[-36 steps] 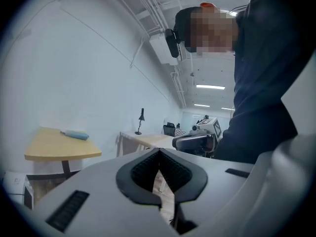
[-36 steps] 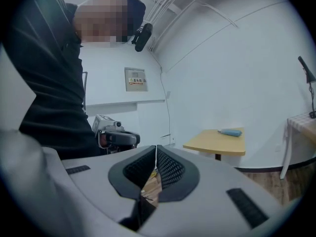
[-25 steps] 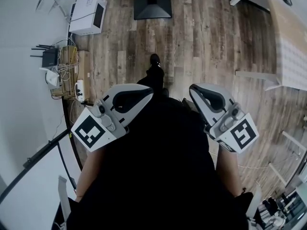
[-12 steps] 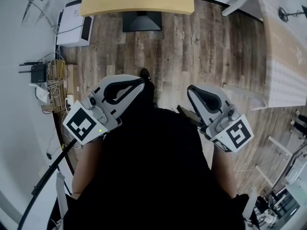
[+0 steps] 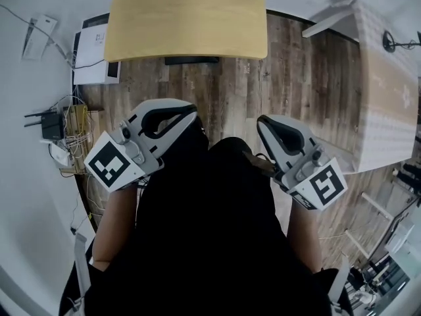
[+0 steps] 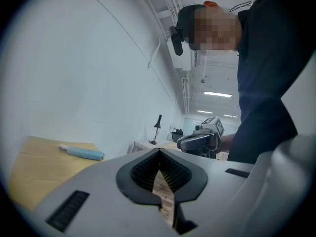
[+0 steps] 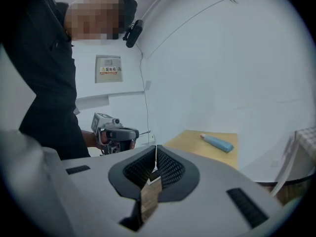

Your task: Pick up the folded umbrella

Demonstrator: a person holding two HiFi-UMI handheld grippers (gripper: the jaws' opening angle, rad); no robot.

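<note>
head camera looks down; all 3 views share the table.

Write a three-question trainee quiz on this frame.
1. True or false: the folded umbrella lies on the wooden table.
2. The left gripper is: A) open, B) shut and empty, C) shut on the umbrella.
3. Fill in: the right gripper is shut and holds ____.

Key: 1 true; 2 B; 3 nothing.
</note>
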